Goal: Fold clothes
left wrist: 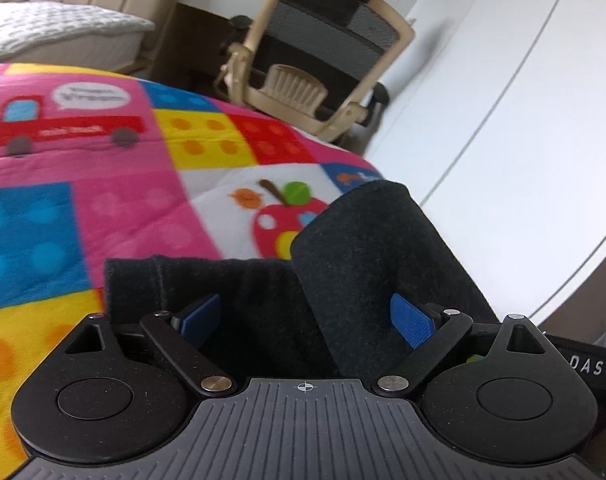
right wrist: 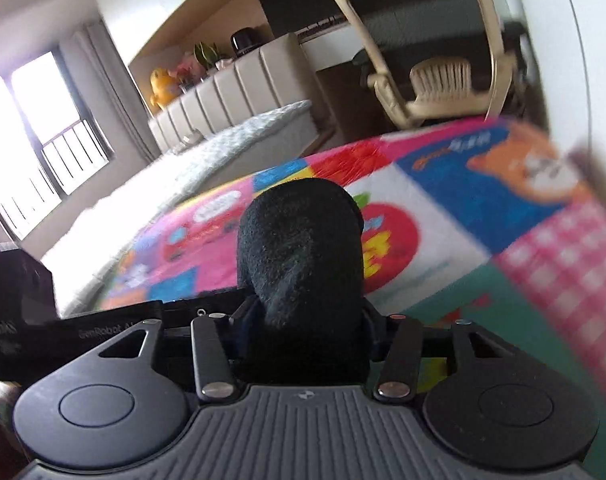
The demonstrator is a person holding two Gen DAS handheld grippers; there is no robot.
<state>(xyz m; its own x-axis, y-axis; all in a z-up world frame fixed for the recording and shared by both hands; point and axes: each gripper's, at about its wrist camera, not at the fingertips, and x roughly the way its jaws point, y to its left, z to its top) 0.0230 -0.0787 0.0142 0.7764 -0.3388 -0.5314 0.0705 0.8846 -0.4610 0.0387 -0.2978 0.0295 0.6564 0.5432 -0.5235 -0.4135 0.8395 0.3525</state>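
A dark charcoal garment [left wrist: 367,248] lies on a colourful patchwork blanket [left wrist: 103,200]. In the left wrist view my left gripper [left wrist: 307,316] is open, its blue pads [left wrist: 409,320] wide apart, with the dark cloth lying between and in front of them. In the right wrist view my right gripper [right wrist: 303,320] is shut on a bunched fold of the same dark garment [right wrist: 299,240], which rises up in front of the camera above the blanket [right wrist: 443,208]. The right fingertips are hidden by the cloth.
A beige office chair [left wrist: 323,52] stands beyond the blanket, next to a white wall or wardrobe [left wrist: 503,80]. A bed with a grey quilt [right wrist: 223,148] and a beige headboard sits at the left. Part of the other gripper [right wrist: 63,332] shows at the left edge.
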